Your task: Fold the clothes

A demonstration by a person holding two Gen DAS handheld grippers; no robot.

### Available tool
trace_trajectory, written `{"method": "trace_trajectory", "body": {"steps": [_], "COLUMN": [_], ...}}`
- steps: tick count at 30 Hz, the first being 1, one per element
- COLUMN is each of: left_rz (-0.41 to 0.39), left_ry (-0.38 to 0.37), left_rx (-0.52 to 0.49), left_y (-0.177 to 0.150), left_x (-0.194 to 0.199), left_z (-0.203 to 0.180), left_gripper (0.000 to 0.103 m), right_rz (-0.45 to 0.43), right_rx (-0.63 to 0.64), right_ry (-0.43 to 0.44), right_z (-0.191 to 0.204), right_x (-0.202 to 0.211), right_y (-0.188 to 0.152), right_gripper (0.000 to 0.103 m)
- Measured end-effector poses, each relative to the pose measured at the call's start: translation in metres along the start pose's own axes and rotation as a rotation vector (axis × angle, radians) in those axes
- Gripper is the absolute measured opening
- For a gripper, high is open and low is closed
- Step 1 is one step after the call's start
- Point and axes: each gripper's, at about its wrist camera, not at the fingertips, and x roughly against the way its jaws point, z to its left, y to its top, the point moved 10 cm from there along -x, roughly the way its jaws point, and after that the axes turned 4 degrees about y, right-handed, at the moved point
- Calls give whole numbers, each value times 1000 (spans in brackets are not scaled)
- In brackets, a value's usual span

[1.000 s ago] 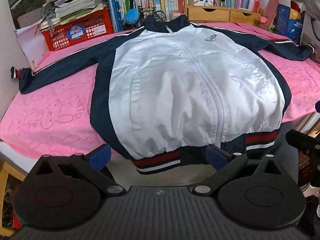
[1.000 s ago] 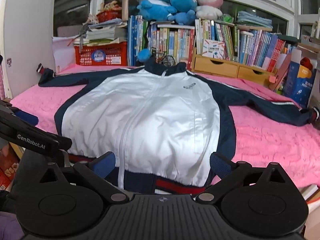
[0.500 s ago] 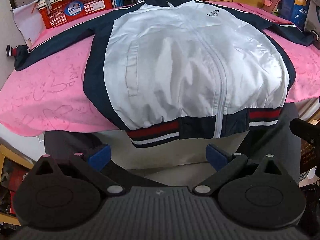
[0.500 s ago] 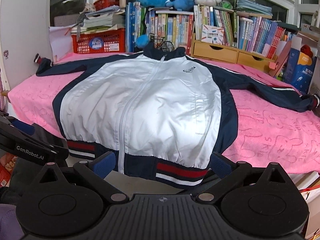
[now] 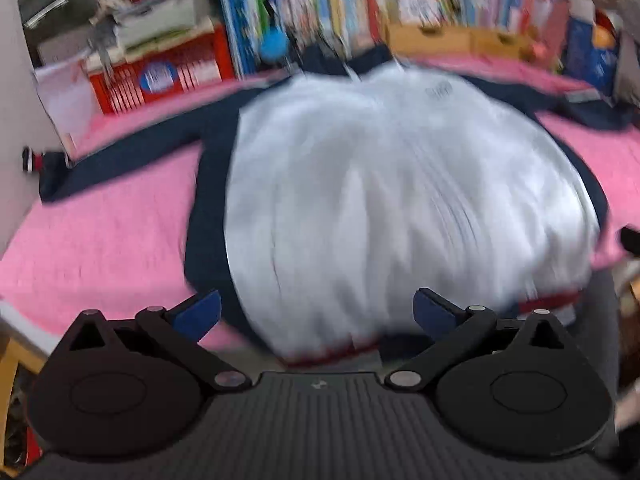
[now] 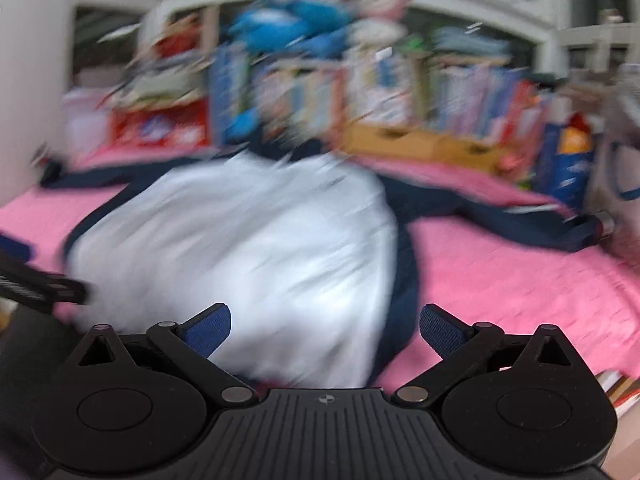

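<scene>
A white jacket point(image 5: 400, 208) with navy sleeves and a red-striped hem lies front up on a pink cloth point(image 5: 100, 232), sleeves spread out to both sides. Both now views are blurred by motion. My left gripper point(image 5: 316, 312) is open, with its blue pads over the hem's left half and nothing between them. In the right wrist view the same jacket point(image 6: 248, 240) fills the middle. My right gripper point(image 6: 324, 330) is open above the jacket's lower right part and holds nothing. The left gripper's black body point(image 6: 36, 288) shows at the left edge of that view.
Behind the jacket stand a red basket point(image 5: 160, 76) of papers, a row of books point(image 5: 360, 8), wooden drawers point(image 5: 448, 40) and plush toys point(image 6: 304, 28). A blue box point(image 6: 568, 164) stands at the right. The pink cloth's front edge drops off near my grippers.
Both grippers have swung forward and up over the jacket's hem, so the hem now sits right at the fingers. Both views have gone blurry. The jacket itself has not moved.
</scene>
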Motion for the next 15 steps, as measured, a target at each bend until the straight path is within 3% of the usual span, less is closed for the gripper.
{"method": "trace_trajectory", "body": {"steps": [3, 5, 9, 15], "left_rz": [-48, -34, -32, -1], "left_ry": [5, 2, 29, 49], "left_rx": [10, 10, -8, 28], "left_y": [24, 39, 57, 73], "left_x": [-10, -29, -55, -90], "left_z": [4, 0, -4, 4], "left_gripper": [103, 103, 103, 103], "right_rz": [-88, -138, -170, -147], "right_rx": [-121, -211, -372, -585], "right_ry": [-164, -258, -360, -553], "right_z": [-74, -122, -215, -338], "right_x": [-25, -42, -85, -148], "right_y": [24, 38, 49, 42], "right_gripper": [102, 102, 102, 100]}}
